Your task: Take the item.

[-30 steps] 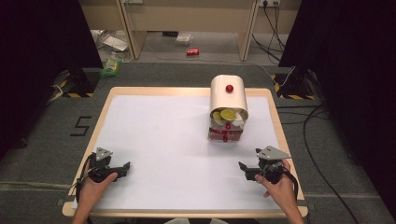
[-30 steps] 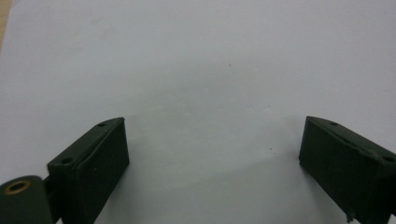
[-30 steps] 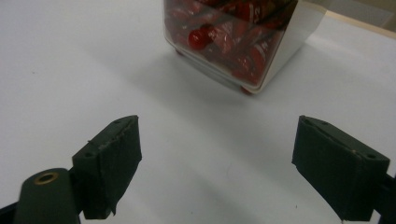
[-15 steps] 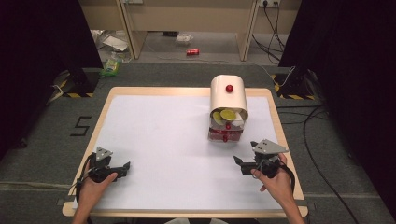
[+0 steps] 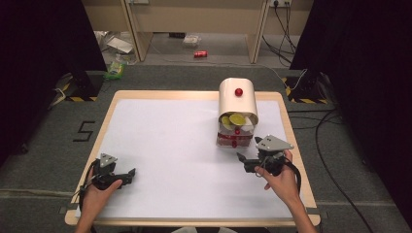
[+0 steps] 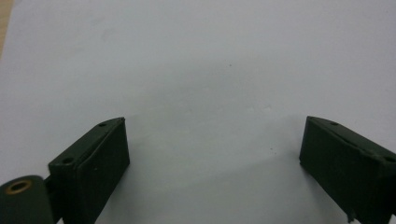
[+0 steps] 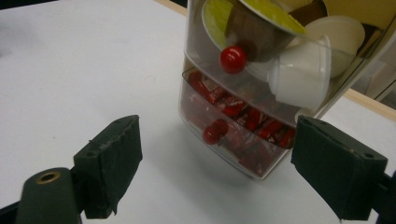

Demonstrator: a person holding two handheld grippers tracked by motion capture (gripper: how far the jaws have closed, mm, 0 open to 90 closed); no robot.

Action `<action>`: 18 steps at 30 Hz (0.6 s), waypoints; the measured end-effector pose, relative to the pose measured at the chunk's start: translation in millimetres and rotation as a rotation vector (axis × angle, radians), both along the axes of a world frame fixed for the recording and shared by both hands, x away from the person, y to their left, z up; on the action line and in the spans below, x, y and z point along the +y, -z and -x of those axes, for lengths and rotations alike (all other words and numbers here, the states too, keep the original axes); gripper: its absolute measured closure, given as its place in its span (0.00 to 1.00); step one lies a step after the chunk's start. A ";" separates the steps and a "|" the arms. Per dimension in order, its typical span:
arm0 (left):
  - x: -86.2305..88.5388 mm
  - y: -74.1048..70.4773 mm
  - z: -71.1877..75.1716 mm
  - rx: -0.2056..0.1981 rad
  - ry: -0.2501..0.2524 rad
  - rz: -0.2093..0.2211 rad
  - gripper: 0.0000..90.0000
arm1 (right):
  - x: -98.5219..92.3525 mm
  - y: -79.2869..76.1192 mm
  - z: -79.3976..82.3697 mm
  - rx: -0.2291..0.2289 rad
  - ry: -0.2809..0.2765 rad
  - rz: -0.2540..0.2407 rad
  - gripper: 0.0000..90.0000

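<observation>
A small storage box stands on the white table at the right of the middle, with a cream domed lid and a red knob on top. Its clear front holds two drawers with red knobs: the upper drawer contains green-lidded and white capsules, the lower drawer red packets. My right gripper is open just in front of the box, slightly to its right, and the lower drawer's knob lies between its jaws, farther off. My left gripper rests open near the front left edge, nothing between its fingers.
The table has a white cover and a wooden rim. On the floor beyond lie a red can, packaging and cables. Black curtains hang at both sides.
My right gripper has moved left and forward, closer to the front of the box. The left gripper has stayed where it was.
</observation>
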State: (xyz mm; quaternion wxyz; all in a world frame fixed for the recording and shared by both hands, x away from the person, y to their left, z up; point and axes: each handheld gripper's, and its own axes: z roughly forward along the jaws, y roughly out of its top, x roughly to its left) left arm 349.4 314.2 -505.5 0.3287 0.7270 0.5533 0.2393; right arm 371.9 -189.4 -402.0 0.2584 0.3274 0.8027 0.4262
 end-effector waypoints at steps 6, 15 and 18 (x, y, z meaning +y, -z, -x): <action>-0.2 0.0 0.1 -0.001 -0.001 -0.001 0.08 | 4.6 -11.4 -6.3 -0.017 0.007 -0.012 0.19; -0.2 0.0 0.1 -0.001 -0.001 -0.001 0.08 | 10.9 -24.4 -12.5 -0.046 0.000 -0.027 0.19; -0.1 0.0 0.1 0.000 -0.001 -0.001 0.08 | 14.9 -29.5 -16.9 -0.067 -0.003 -0.024 0.19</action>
